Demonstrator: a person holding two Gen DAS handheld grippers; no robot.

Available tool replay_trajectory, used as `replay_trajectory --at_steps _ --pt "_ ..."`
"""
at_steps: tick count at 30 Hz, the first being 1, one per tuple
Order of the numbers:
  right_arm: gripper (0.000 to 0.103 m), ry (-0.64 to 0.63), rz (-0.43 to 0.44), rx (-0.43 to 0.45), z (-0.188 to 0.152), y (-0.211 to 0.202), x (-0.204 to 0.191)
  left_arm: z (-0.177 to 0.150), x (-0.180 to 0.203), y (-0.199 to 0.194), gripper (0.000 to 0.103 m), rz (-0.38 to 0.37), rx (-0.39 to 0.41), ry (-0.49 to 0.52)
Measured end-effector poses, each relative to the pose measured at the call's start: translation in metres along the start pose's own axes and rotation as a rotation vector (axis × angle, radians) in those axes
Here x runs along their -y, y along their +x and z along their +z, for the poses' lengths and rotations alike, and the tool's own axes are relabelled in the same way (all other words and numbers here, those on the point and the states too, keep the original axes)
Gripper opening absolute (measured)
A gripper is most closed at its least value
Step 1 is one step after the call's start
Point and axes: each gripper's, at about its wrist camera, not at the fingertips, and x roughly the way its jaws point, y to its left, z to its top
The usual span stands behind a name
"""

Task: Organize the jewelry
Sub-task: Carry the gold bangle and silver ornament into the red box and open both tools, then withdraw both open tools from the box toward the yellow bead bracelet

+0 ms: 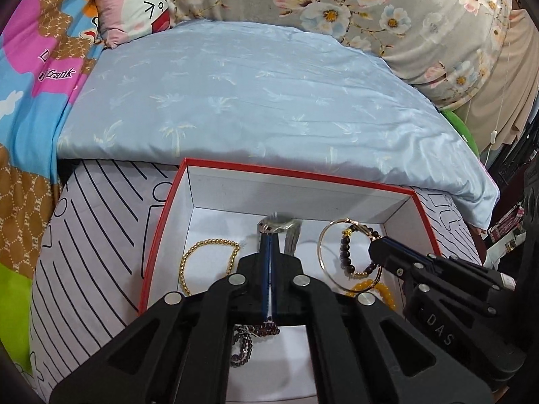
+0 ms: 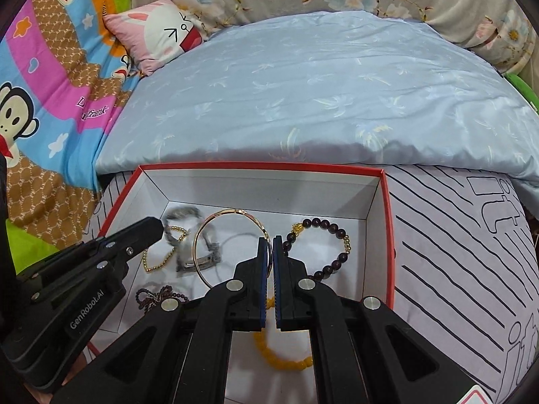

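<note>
A red box [image 1: 269,167] with a white inside lies on the bed, and both grippers reach into it. My left gripper [image 1: 268,235] is shut on a silver watch [image 1: 278,224], which hangs blurred from the tips with its band drooping. In the right wrist view the same left gripper [image 2: 156,230] comes in from the left with the watch [image 2: 188,235]. My right gripper [image 2: 270,240] is shut on a thin gold bangle [image 2: 222,213]. A dark bead bracelet [image 2: 323,235] lies just right of it. The box floor holds a gold bead chain [image 1: 202,252], a garnet strand [image 1: 249,336] and yellow beads [image 2: 276,357].
The box [image 2: 262,166] sits on a white cloth with black lines [image 2: 454,269]. Behind it a light blue quilt [image 1: 252,101] rises. A pink rabbit pillow [image 1: 131,3] and a bright cartoon sheet [image 2: 50,84] lie at the back left. Floral fabric [image 1: 370,6] hangs beyond.
</note>
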Motion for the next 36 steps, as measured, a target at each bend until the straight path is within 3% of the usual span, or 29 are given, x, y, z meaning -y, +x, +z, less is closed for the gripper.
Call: replay_trajectory --at_steps 4,6,8,10,21,36 --pt "0.005 -0.034 -0.009 -0.034 -0.001 0.01 -0.007 0.003 0.0 0.002 0.0 -0.013 0.004 -0.009" --pt "0.011 -0.032 -0.03 -0.02 -0.002 0.009 -0.008 0.002 -0.004 0.002 0.002 -0.007 0.007 -0.029" --pt "0.023 -0.027 -0.038 -0.002 -0.003 0.003 -0.007 0.001 -0.009 -0.002 0.024 -0.001 0.013 -0.052" --pt "0.028 -0.012 -0.041 0.019 -0.004 -0.007 -0.003 -0.001 -0.015 -0.011 0.035 0.011 0.033 -0.074" --pt "0.028 -0.001 -0.025 0.07 -0.03 -0.064 0.003 -0.023 -0.028 -0.07 0.035 0.023 0.078 -0.104" --pt "0.028 -0.017 0.004 0.09 -0.085 -0.129 -0.011 -0.064 -0.015 -0.122 0.035 0.025 0.068 -0.089"
